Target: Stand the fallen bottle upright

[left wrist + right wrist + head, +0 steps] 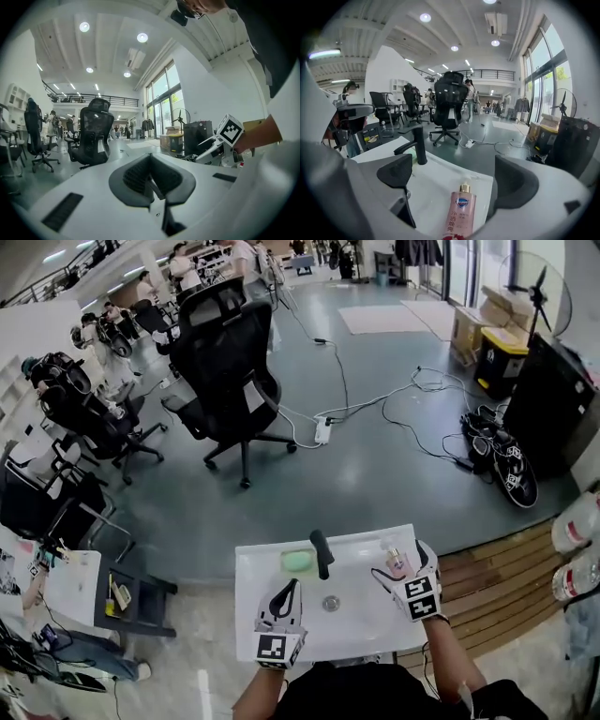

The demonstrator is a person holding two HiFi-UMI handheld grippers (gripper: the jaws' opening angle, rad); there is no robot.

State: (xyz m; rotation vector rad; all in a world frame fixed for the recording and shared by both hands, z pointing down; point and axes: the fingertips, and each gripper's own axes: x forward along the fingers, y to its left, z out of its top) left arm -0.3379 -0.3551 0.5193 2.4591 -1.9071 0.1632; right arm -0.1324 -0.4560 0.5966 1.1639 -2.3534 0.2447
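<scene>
Lying flat on the sink (433, 185), the bottle (460, 213) rests untouched between wide-open jaws of the right gripper (454, 177).

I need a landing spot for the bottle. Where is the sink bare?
Bare: basin around the drain, between faucet and near rim; the sink's left ledge beside the green bar. Crowded: right corner, bottle between the right gripper's open jaws.

I log the pink bottle (459, 213), gold-capped and blue-labelled, lying flat on its side at the right of the white sink (436, 183), cap toward the far rim.
</scene>
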